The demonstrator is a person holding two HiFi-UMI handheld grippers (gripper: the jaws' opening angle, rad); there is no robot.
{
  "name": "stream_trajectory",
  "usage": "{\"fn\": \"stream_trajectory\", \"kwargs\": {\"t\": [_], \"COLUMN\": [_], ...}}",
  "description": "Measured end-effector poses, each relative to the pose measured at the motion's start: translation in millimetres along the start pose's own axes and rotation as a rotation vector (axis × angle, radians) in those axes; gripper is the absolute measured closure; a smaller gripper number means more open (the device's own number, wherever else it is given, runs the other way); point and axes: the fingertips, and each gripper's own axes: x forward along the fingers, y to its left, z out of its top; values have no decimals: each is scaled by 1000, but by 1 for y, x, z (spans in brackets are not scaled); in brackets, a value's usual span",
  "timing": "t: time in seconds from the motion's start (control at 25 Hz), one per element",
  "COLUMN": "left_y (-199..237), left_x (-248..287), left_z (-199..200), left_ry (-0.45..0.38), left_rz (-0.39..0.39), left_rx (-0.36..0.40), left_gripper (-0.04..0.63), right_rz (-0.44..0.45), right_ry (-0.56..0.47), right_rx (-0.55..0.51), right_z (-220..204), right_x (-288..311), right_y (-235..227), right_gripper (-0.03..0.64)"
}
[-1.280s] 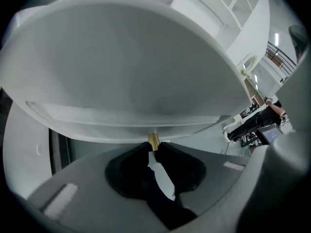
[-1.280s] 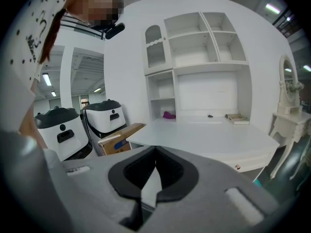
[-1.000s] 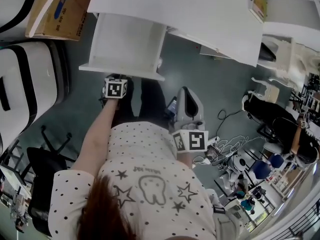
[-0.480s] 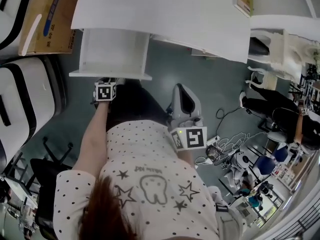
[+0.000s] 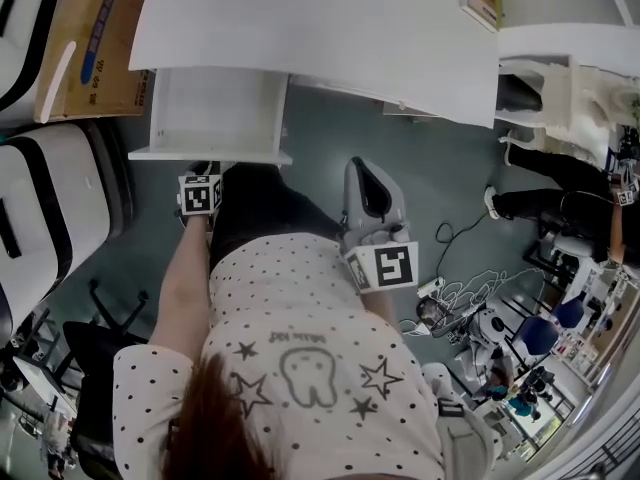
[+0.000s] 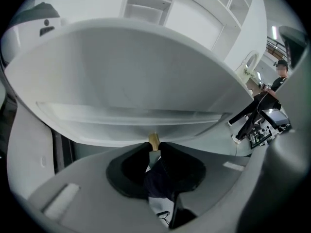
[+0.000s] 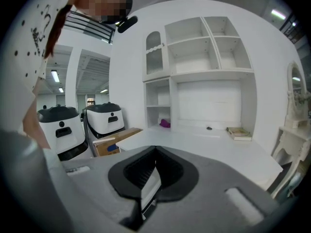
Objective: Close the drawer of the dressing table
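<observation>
Grey floor [image 5: 335,143]; drawer [image 5: 215,118] front toward person [image 5: 300,368]

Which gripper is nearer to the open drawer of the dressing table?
Left. The left gripper is at the front of the drawer, jaws closed on its knob; the right gripper is off to one side, touching nothing.

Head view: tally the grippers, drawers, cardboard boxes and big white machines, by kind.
Grippers: 2 (left gripper, right gripper)
Drawer: 1
Cardboard box: 1
White machines: 2 (nearer machine, farther machine)
Total: 6
</observation>
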Motion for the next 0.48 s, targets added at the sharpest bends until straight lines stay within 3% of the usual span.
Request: {"fn": "stream_trajectory", "kwargs": {"t": [0.48], "left_y": [1], "left_x": [0], "left_z": [1], "left_ry": [-6], "left_rz": [31], "left_rx": [-8], "left_gripper": [525], "right_rz": [69], "right_ry": [-1], "right_rx": [-15], "right_z": [-5], "right_x": [-2], "right_y": [8], "right_gripper": [618]}}
